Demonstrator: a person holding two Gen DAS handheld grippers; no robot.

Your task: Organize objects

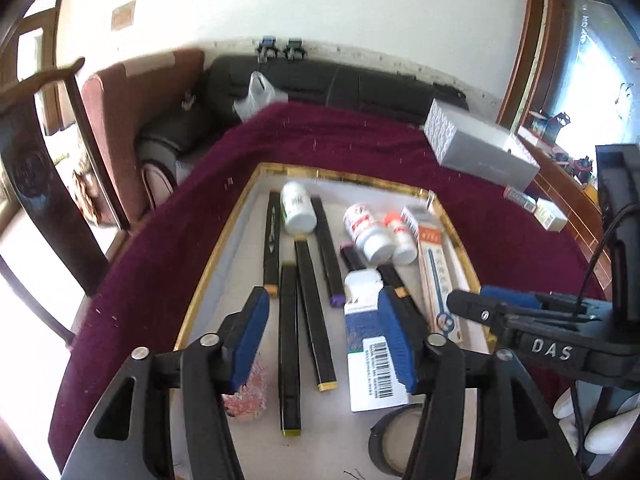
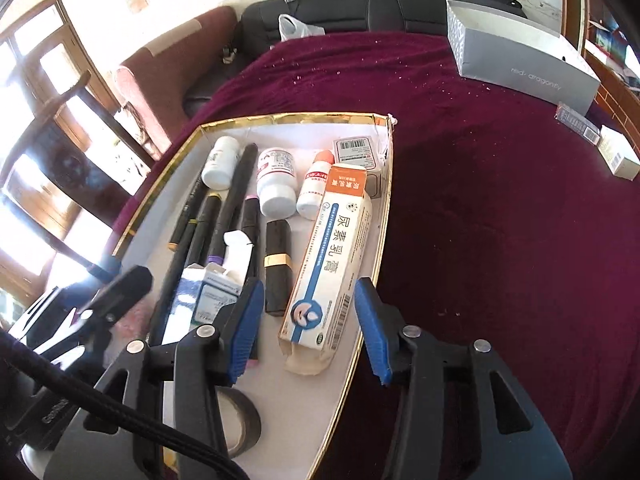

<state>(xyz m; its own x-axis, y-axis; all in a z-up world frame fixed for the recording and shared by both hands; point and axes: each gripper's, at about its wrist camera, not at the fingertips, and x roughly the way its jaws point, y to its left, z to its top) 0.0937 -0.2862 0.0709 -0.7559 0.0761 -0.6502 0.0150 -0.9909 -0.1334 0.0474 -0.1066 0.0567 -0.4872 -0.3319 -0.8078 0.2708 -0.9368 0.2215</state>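
A: We see the tray [image 2: 368,264] on the maroon cloth [image 2: 500,220], holding 3 white bottles, several black markers and some cartons.

B: Where do our left tongs [image 1: 324,332] stand?

A: Above the tray's near half, spread, pinching nothing. Between the pads lie 2 markers [image 1: 310,308]; the blue-and-white carton [image 1: 366,344] lies just inside the right pad, and we cannot tell whether it touches.

B: And our right tongs [image 2: 310,340]?

A: Also spread, pinching nothing. The cream carton [image 2: 328,256] lies flat in the tray by its right rim, its near end in the gap between the pads, clear of both.

B: Anything else close by?

A: A tape roll [image 2: 240,424] lies in the tray's near end, below the left pad. A grey box [image 2: 516,56] sits well apart at the cloth's far right.
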